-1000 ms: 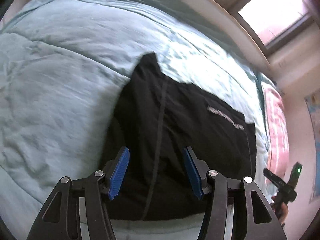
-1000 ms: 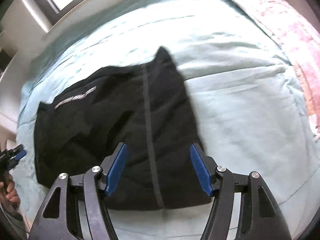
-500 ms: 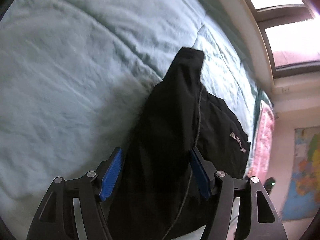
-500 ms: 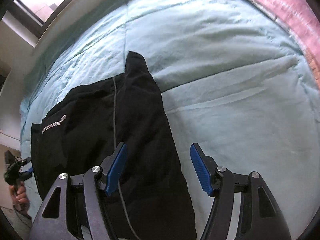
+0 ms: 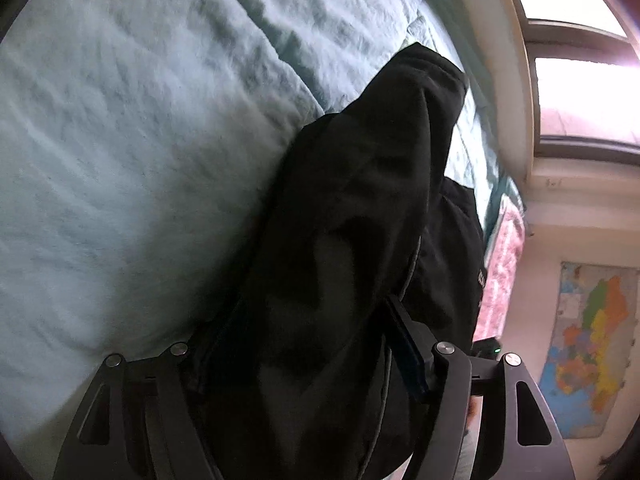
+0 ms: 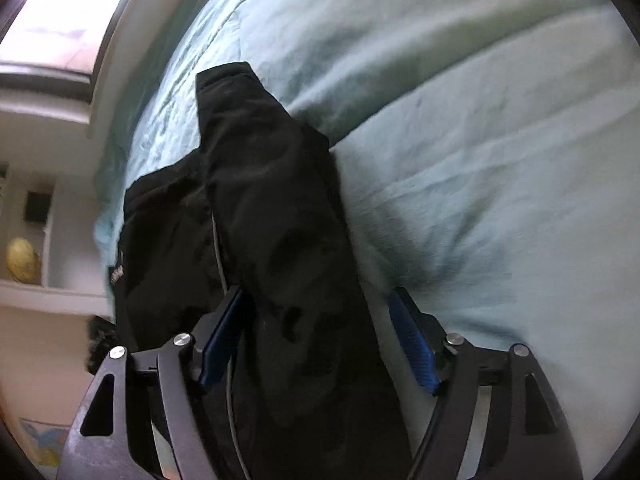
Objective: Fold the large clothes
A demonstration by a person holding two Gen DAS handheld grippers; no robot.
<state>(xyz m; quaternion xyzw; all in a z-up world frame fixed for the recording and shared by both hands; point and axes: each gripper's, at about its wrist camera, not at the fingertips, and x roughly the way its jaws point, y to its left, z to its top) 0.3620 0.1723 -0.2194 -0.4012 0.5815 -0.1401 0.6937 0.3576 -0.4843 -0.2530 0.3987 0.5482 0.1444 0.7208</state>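
Note:
A black garment lies on a pale green quilt. In the left wrist view it fills the space between my left gripper's open jaws, and the cloth hides the left fingertip. In the right wrist view the same garment, with a thin grey seam and a small white logo at its left edge, runs down between my right gripper's open blue pads. Both grippers sit low and close over the cloth's near edge. Neither is closed on it.
The quilt covers the bed on all sides of the garment. A window and white ledge run behind the bed. A pink patterned cloth lies at the far end. A wall map and a shelf stand beside the bed.
Both grippers have dropped from well above the spread garment to low over its near edge. The cloth now sits between each pair of open jaws and looms large.

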